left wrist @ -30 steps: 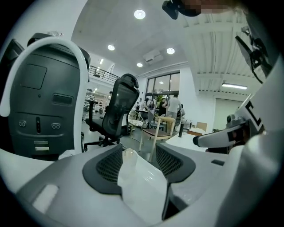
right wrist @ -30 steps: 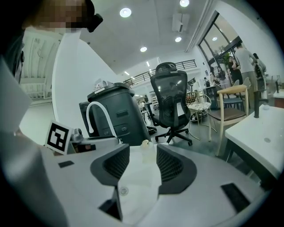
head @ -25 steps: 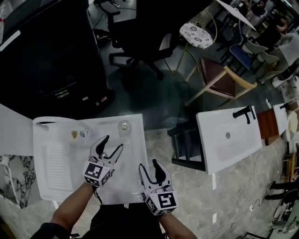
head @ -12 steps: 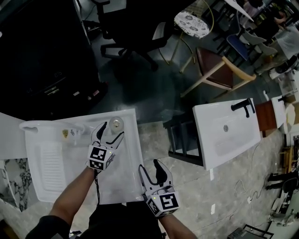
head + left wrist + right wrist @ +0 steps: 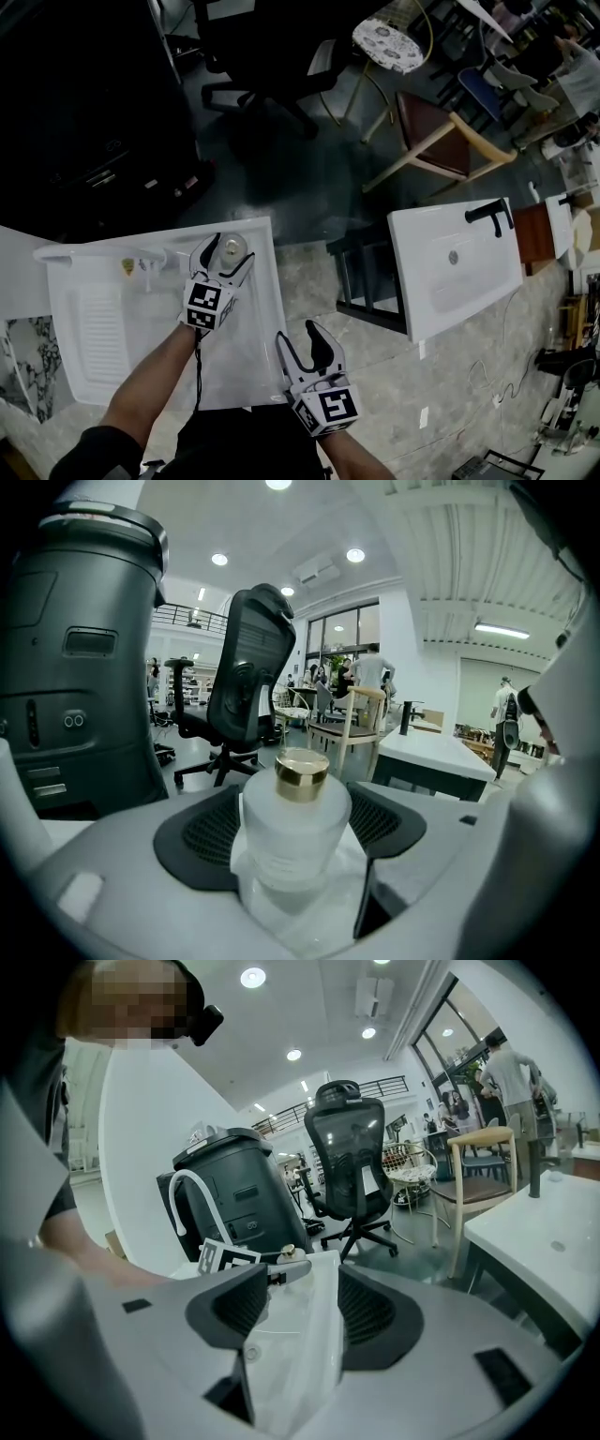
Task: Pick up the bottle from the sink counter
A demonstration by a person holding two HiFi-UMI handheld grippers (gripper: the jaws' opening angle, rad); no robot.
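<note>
While the bottle (image 5: 293,827) stands upright at the sink bench's (image 5: 246,361) far corner, between the left tool's (image 5: 231,251) spread jaws, which are not pressing on it, an off-centre squeeze could knock it over the edge. The right tool (image 5: 300,342) hangs released and empty.

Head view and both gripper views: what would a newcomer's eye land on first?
A frosted bottle with a gold cap fills the left gripper view. It stands between the open jaws of the left gripper, at the far right corner of the white sink counter. The right gripper hangs open and empty by the counter's near right corner, and a second white sink top stands off to the right.
</note>
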